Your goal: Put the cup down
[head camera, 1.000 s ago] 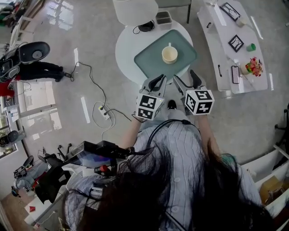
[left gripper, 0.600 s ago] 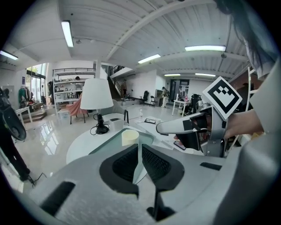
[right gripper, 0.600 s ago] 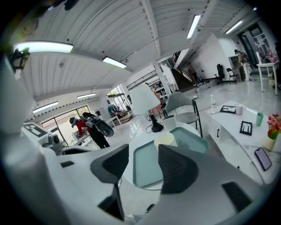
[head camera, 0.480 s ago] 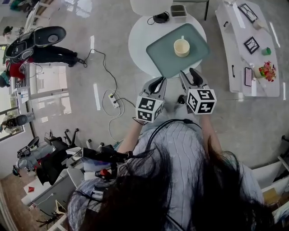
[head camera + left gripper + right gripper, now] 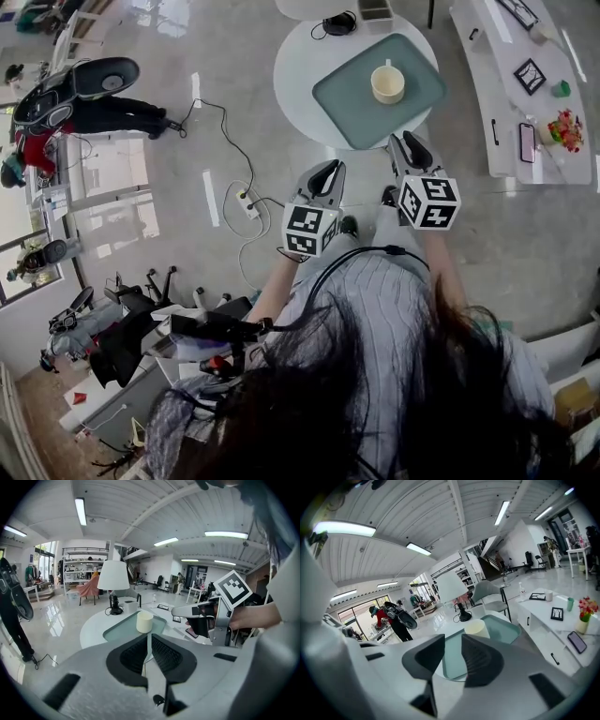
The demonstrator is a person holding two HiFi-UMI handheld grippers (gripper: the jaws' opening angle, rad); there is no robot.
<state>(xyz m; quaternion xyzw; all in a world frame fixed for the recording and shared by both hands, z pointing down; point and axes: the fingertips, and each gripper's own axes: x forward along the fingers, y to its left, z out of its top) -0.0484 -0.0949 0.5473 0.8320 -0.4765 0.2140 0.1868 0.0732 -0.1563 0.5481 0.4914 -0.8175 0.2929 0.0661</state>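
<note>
A cream cup (image 5: 387,83) stands upright on the green tray (image 5: 349,98) on the round white table, with no gripper touching it. Both grippers hang short of the table's near edge. My left gripper (image 5: 330,171) is shut, its pads meeting on nothing; in the left gripper view the cup (image 5: 144,621) shows beyond its tips (image 5: 149,637). My right gripper (image 5: 410,145) has its jaws closing, with a gap still between them and nothing in it. The right gripper view shows the cup (image 5: 476,628) and tray (image 5: 504,626) past its jaws (image 5: 453,648).
A white lamp (image 5: 113,576) and black headphones (image 5: 339,22) sit at the table's far side. A long white bench (image 5: 511,94) to the right carries picture frames, a phone and flowers. A power strip and cable (image 5: 246,200) lie on the floor to the left.
Both grippers have drawn back from the table edge toward the person. The right jaws have narrowed. The cup has stayed on the tray.
</note>
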